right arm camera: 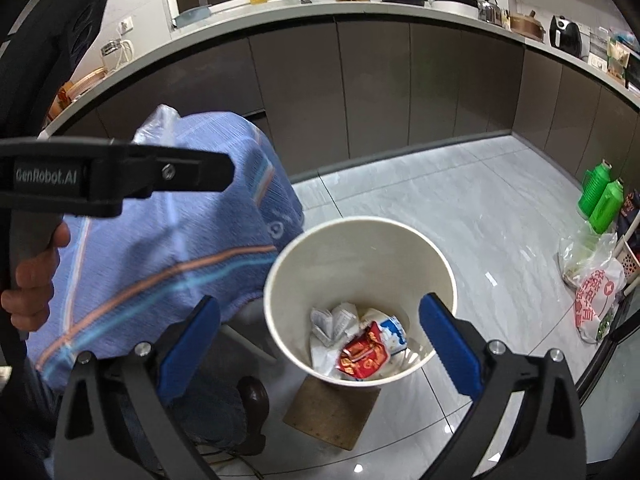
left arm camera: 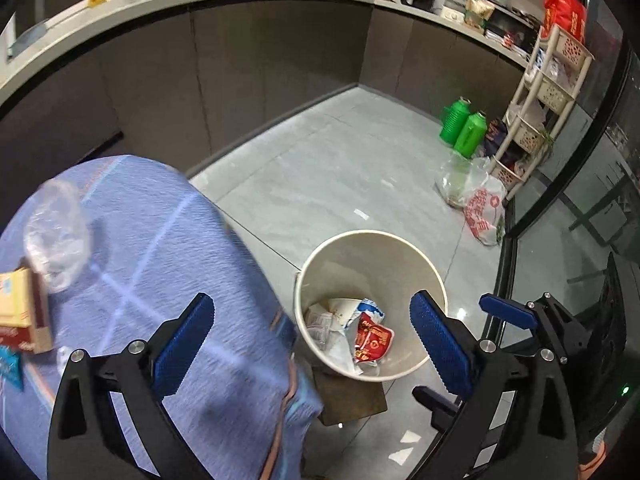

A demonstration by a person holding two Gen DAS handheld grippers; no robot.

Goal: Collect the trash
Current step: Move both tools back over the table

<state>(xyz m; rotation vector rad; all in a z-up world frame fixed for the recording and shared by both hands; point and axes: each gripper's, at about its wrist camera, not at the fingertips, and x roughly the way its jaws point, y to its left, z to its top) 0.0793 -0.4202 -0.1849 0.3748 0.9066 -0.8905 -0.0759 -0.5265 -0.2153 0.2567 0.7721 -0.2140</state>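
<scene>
A cream round bin [left arm camera: 320, 264] [right arm camera: 280, 280] stands on the grey floor beside a table under a blue cloth [left arm camera: 160, 240] [right arm camera: 168, 240]. Inside it lie a red wrapper [left arm camera: 372, 342] [right arm camera: 362, 356] and crumpled white paper [left arm camera: 324, 324] [right arm camera: 332, 320]. On the cloth lie a clear plastic bag [left arm camera: 56, 228], a cardboard box [left arm camera: 20, 304] and a blue packet [left arm camera: 8, 364]. My left gripper [left arm camera: 312, 344] is open and empty, above the bin's near left. My right gripper [right arm camera: 320, 344] is open and empty, over the bin. The right gripper's blue finger [left arm camera: 508, 312] shows in the left wrist view.
A brown board [right arm camera: 332, 416] lies under the bin. Two green flasks [left arm camera: 464, 124], filled plastic bags [left arm camera: 476, 200] and a cream basket rack [left arm camera: 544, 96] stand at the far right. Dark cabinets [right arm camera: 360, 88] under a cluttered counter line the back. A glass door [left arm camera: 580, 208] is at right.
</scene>
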